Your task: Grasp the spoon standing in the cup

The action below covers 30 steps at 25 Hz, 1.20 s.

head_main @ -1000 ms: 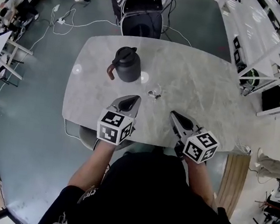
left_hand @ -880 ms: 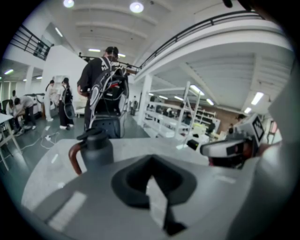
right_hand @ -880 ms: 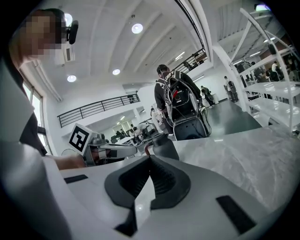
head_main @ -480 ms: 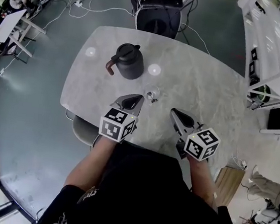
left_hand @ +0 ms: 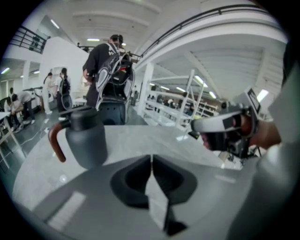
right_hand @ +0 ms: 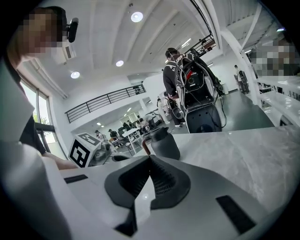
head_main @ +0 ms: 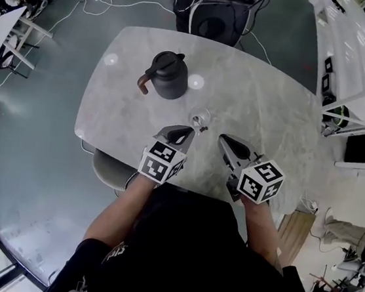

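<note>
In the head view a small clear glass cup [head_main: 199, 119] with a thin spoon [head_main: 202, 126] in it stands on the marble table [head_main: 266, 109], just ahead of both grippers. My left gripper [head_main: 189, 131] points at it from the near left, a short gap away. In the left gripper view its jaw tips [left_hand: 151, 157] almost touch and are just starting to open, with nothing between them. My right gripper [head_main: 222, 138] sits a little to the cup's right, with its jaws [right_hand: 150, 157] shut and empty. Neither gripper view shows the cup.
A dark jug [head_main: 168, 75] with a brown handle stands on the table behind and left of the cup; both gripper views show the jug [left_hand: 85, 139] [right_hand: 162, 141]. A person with a backpack [left_hand: 108, 70] stands beyond the far table edge. White shelving [head_main: 358, 58] lines the right.
Both grippers have edged forward towards the cup, the left one more. The head view has shifted, so the table sits slightly higher and further left in the frame.
</note>
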Each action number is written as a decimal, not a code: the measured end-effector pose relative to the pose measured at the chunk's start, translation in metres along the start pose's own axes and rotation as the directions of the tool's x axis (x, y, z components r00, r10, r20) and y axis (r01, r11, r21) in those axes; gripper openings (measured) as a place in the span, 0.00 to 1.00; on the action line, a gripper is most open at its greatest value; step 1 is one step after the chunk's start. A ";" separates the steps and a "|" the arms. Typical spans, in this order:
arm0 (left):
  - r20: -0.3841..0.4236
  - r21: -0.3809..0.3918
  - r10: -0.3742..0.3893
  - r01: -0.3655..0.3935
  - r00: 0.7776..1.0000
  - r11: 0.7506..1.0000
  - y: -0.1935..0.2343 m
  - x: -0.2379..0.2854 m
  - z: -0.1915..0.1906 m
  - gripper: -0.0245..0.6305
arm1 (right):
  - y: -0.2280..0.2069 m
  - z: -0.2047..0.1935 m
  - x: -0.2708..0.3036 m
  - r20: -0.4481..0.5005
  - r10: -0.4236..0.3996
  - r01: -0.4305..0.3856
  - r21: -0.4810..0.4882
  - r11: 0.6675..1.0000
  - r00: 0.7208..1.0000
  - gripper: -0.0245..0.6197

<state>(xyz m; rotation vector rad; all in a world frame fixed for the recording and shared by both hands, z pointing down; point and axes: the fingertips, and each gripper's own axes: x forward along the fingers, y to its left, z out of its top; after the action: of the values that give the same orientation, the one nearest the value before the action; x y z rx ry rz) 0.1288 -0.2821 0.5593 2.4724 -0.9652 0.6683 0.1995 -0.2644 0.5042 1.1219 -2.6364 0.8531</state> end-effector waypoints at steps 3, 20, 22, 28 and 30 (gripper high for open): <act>-0.015 0.050 -0.040 0.041 0.999 0.998 -0.002 0.007 -0.008 0.11 | 0.000 -0.008 0.001 -0.010 -0.021 0.021 0.025 0.999 1.000 0.03; -0.209 0.397 -0.068 0.148 0.976 0.906 -0.023 0.075 -0.041 0.32 | -0.025 -0.035 -0.035 0.032 -0.145 0.138 0.160 0.977 0.989 0.03; -0.241 0.426 -0.052 0.153 0.969 0.892 -0.023 0.083 -0.049 0.31 | -0.031 -0.039 -0.041 0.036 -0.157 0.148 0.175 0.973 0.987 0.03; -0.271 0.468 0.004 0.128 0.963 0.874 -0.018 0.092 -0.057 0.27 | -0.044 -0.042 -0.053 0.045 -0.167 0.155 0.192 0.969 0.985 0.03; -0.272 0.480 0.030 0.108 0.962 0.871 -0.016 0.093 -0.057 0.24 | -0.046 -0.041 -0.055 0.048 -0.158 0.147 0.189 0.971 0.986 0.03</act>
<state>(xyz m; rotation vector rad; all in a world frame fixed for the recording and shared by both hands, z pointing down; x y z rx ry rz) 0.1842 -0.2900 0.6543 2.7069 -0.6968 1.3438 0.2668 -0.2336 0.5391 1.3979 -2.5197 1.0641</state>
